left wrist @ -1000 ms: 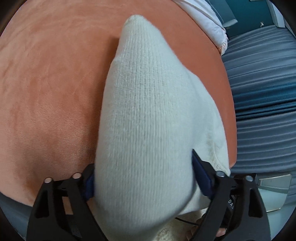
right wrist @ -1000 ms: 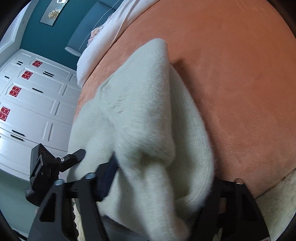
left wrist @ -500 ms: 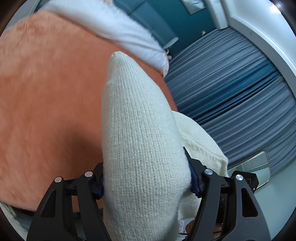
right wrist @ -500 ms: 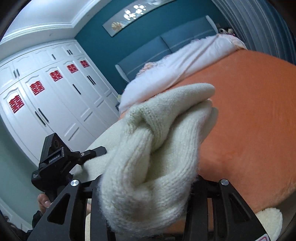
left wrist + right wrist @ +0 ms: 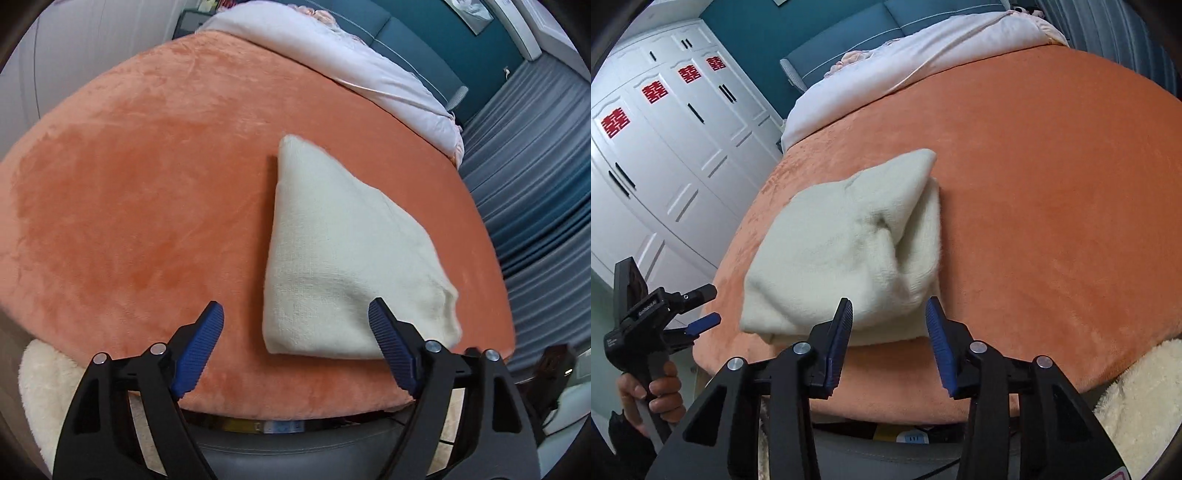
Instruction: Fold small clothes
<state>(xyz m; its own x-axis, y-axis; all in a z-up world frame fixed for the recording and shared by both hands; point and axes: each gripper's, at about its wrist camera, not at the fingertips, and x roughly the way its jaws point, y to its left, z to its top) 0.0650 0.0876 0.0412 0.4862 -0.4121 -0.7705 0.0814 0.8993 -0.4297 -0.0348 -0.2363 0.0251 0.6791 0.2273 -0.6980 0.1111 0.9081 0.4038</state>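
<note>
Folded sweater point(image 5: 343, 258) lies on bed point(image 5: 147, 184), just ahead of both tools: left tool point(image 5: 295, 332) wide open, right tool point(image 5: 890, 325) half open, both empty; long axis runs away.

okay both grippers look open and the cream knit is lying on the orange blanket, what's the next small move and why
Probably smooth the bunched edge. The knit lies folded on the blanket, but a pucker shows near the right hand-held gripper. Both it and the left hand-held gripper are open and off the cloth, so either could press it flat.
</note>
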